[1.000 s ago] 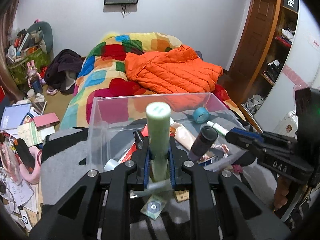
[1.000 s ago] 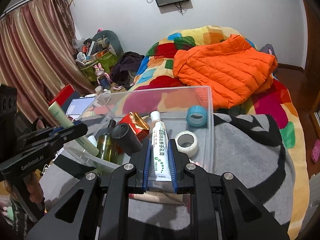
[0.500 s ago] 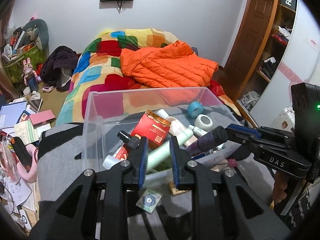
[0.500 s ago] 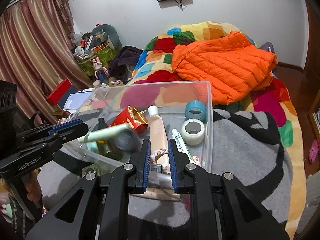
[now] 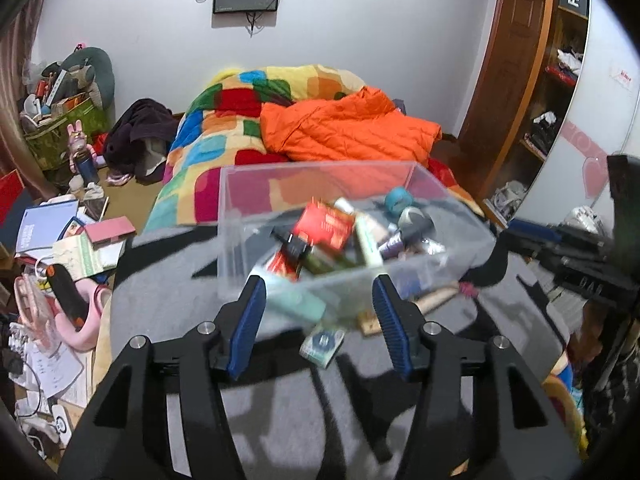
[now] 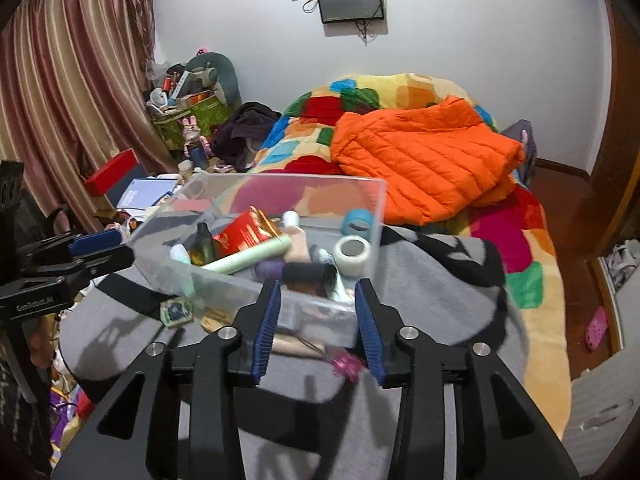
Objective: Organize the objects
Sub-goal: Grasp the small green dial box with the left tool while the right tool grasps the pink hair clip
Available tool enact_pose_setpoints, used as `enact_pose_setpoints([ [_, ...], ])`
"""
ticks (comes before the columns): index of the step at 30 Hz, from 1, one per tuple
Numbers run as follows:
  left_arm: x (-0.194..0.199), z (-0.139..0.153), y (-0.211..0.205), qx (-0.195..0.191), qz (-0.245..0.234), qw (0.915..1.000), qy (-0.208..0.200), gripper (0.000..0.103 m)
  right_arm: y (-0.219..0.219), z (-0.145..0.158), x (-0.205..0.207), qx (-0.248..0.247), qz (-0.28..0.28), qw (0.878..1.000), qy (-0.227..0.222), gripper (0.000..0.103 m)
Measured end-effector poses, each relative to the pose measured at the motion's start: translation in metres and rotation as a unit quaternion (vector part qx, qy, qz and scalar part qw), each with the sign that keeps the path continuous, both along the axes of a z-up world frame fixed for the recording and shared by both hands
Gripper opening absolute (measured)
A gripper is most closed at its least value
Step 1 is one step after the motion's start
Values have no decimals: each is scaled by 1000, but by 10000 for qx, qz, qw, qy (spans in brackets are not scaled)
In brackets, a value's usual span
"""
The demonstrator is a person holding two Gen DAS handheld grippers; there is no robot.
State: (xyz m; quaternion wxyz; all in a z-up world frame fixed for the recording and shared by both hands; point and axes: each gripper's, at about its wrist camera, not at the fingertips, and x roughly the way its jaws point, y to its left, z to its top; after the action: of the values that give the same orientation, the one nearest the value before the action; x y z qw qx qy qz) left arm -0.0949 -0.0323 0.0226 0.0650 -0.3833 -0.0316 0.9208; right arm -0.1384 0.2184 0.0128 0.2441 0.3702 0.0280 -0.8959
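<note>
Pale green tube [image 6: 250, 257]: light, smooth, slightly squashy plastic, lying in the clear bin [image 6: 376, 216] on the bed; grip mid-barrel; both hand-held grippers, left [image 5: 318, 322] and right [image 6: 318, 330], just opening, empty.

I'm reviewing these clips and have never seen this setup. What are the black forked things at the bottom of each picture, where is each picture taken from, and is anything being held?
No robot here: a person holds a two-finger gripper in each hand, each with a fisheye camera looking along its black fingers with blue pads. One picture is from the left gripper, the other from the right gripper; each also shows the other at its edge. Both face a clear plastic bin on a grey blanket on a bed. The bin holds a red box, a pale green tube, a white tape roll, a blue tape roll and bottles. A small green packet lies outside it. Both jaws have just been opening; neither grips anything.
</note>
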Motion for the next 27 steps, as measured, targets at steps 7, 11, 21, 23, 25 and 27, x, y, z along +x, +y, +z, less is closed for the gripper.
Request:
enact_pose_setpoints([
  [7, 7, -38, 5, -62, -44, 9986, -529, 58, 17, -25, 6, 204, -177, 9992, -307, 42],
  [11, 1, -56, 8, -76, 38, 9967, -808, 58, 18, -45, 5, 231, -193, 9977, -599, 42],
  [21, -22, -74, 15, -250, 8, 9936, -1102, 58, 0, -76, -15, 567, -56, 9949, -827, 42],
  [23, -25, -78, 15, -222, 38, 9930, -1161, 58, -3, -80, -17, 632, -54, 9942, -870, 42],
  [25, -26, -80, 16, -256, 95, 9935, -1104, 57, -3, -83, -19, 599, -56, 9945, -861, 39],
  [27, -25, -81, 17, -290, 115, 9939, -1054, 57, -2, -83, -17, 537, -41, 9953, -810, 28],
])
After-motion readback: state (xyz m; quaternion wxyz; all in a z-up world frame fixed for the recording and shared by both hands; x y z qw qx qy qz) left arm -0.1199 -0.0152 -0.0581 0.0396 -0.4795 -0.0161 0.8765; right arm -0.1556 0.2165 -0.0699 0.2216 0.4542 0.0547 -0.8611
